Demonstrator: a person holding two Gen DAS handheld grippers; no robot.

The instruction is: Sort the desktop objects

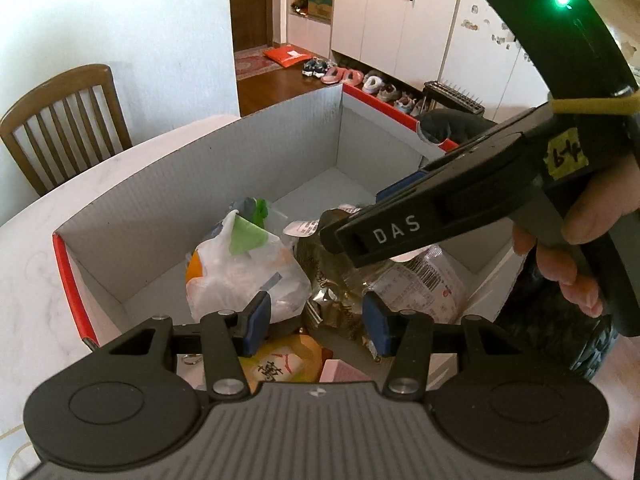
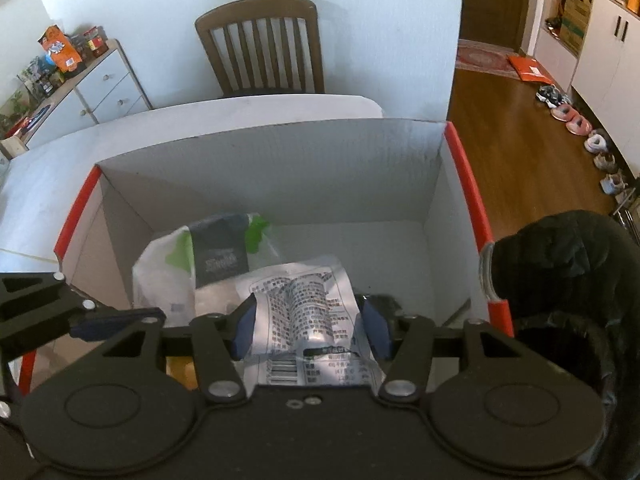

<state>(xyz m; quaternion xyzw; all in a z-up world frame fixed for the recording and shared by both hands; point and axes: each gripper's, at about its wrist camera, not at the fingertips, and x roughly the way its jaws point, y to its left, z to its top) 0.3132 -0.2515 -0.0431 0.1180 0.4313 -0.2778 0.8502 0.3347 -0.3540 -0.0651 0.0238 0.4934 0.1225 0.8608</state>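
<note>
Two grippers hang over one big white box (image 2: 280, 168) with red edges, which sits on a pale table (image 1: 36, 272). The right gripper (image 2: 310, 326) has its blue pads (image 2: 245, 330) set partly apart, with a crinkly printed packet (image 2: 308, 308) lying between them. The packet looks like it is touching the left pad, but it is hard to tell if the pads are really squeezing it or just sit around it. The packet's long side runs straight away from the claw, toward the far wall of the box, so it lines up with the fingers. It lies near the front wall of the box, more to the right side. The left gripper (image 1: 316, 322) is also partly open and holds nothing. Just past its pads lie a white plastic bag (image 1: 240, 268) with green on it and a shiny brown wrapper (image 1: 332, 300), both on the box floor near the front wall. The right gripper is the nearer one to the printed packet, so it is likely the one to let it go or lift it. The far half of the box floor is bare. A dark glove or cloth (image 2: 560, 248) sits at the right edge of the box.
</note>
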